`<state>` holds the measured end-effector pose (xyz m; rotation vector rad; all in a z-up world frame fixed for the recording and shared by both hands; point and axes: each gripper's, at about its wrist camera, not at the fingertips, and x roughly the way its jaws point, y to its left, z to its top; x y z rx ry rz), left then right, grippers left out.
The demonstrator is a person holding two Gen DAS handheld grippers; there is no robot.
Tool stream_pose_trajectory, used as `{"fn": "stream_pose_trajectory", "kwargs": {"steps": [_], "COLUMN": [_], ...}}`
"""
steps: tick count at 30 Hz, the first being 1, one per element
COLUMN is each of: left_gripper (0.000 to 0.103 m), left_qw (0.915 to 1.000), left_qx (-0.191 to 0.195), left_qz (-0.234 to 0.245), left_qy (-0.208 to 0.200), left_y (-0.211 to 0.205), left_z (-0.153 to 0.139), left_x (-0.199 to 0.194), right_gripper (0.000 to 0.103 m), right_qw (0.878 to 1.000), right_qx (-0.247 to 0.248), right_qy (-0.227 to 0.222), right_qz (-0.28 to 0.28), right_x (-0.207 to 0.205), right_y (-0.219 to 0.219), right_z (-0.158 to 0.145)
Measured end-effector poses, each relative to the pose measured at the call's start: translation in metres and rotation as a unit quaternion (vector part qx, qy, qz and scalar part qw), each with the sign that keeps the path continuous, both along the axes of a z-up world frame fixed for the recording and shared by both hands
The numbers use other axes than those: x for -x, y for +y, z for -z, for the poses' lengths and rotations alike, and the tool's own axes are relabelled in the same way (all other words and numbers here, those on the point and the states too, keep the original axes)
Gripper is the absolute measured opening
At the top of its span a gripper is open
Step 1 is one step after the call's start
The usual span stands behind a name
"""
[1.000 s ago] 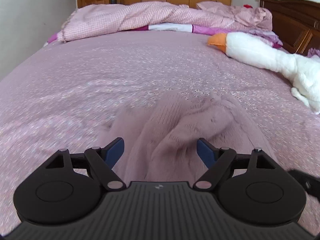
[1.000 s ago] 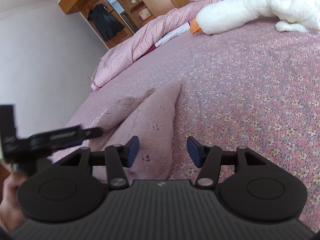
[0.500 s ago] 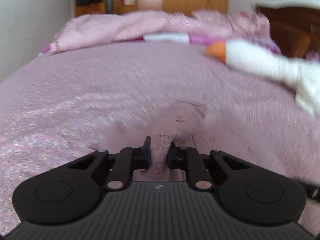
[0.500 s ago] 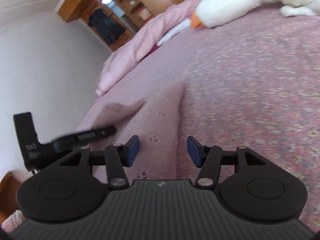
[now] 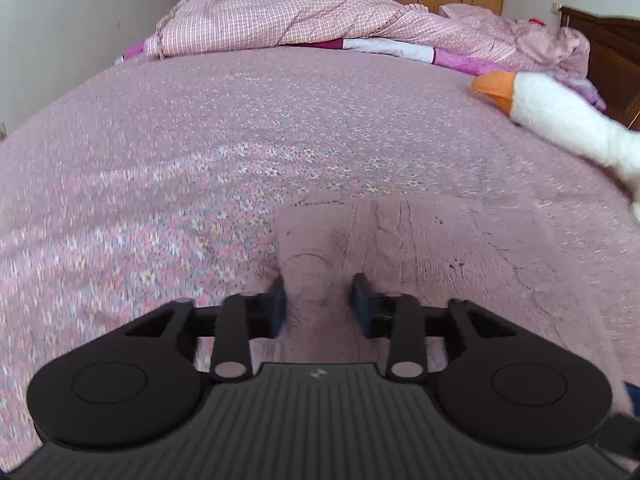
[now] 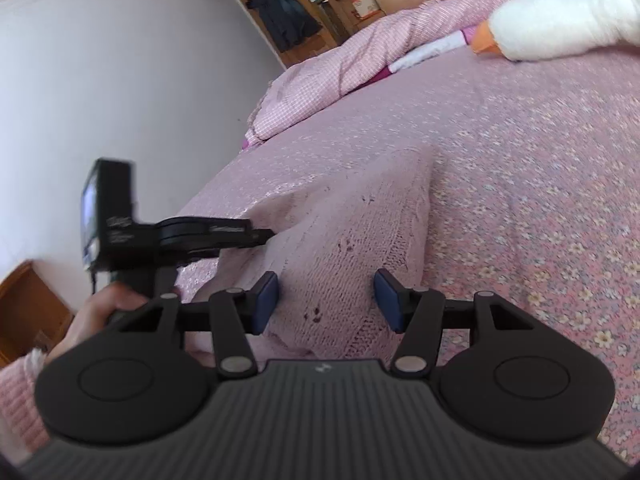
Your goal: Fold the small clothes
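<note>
A small dusty-pink knitted garment (image 5: 420, 240) lies on the flowered pink bedspread (image 5: 200, 140). My left gripper (image 5: 318, 308) is partly open, its blue pads on either side of a raised fold at the garment's left edge. The right wrist view shows the same garment (image 6: 360, 216) running away from me. My right gripper (image 6: 326, 300) hovers open over its near end with knit fabric beneath the gap. In that view the left gripper (image 6: 260, 235) comes in from the left, its tip at the garment's edge, held by a hand (image 6: 96, 312).
A white plush goose (image 5: 560, 120) with an orange beak lies at the right of the bed. A bunched pink checked quilt (image 5: 280, 20) fills the far end, with a dark wooden headboard (image 5: 608, 48) at the right. Wooden furniture (image 6: 24, 304) stands off the bed's left edge.
My left gripper went from wide open to shut on a fold of the garment, then parted halfway. The garment now lies flatter and wider. The right gripper stayed open and tilted.
</note>
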<state>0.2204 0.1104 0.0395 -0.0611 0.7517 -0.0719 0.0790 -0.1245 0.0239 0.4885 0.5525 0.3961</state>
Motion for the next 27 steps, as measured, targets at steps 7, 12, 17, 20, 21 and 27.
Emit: {"fn": "stream_pose_trajectory", "kwargs": {"steps": [7,12,17,20,21,27], "left_gripper": [0.060,0.060,0.060,0.033,0.024,0.019], "left_qw": [0.9931,0.9846,0.9860,0.9878,0.9887,0.9922], "left_qx": [0.112,0.164,0.150,0.140,0.133,0.111], "left_qz": [0.025,0.044,0.056,0.058,0.062,0.051], "left_qy": [0.025,0.039,0.046,0.039,0.033,-0.023], "left_y": [0.029,0.031,0.019,0.009,0.008,0.026], "left_z": [-0.017,-0.012,0.005,0.012,0.011,-0.026], "left_x": [0.064,0.108,0.114,0.112,0.113,0.134], "right_gripper": [0.058,0.062,0.062,0.062,0.063,0.063], "right_qw": [0.999,0.999,0.998,0.997,0.997,0.996], "right_qx": [-0.021,-0.020,-0.020,-0.023,-0.021,-0.026], "right_qy": [0.010,0.013,0.011,0.017,0.017,0.015], "right_qz": [0.025,0.044,0.064,0.074,0.077,0.080], "right_x": [0.010,0.017,0.021,0.022,0.022,0.013], "right_y": [-0.013,-0.012,-0.014,-0.015,-0.016,-0.013], "right_z": [0.003,0.003,0.001,0.000,0.000,-0.010]}}
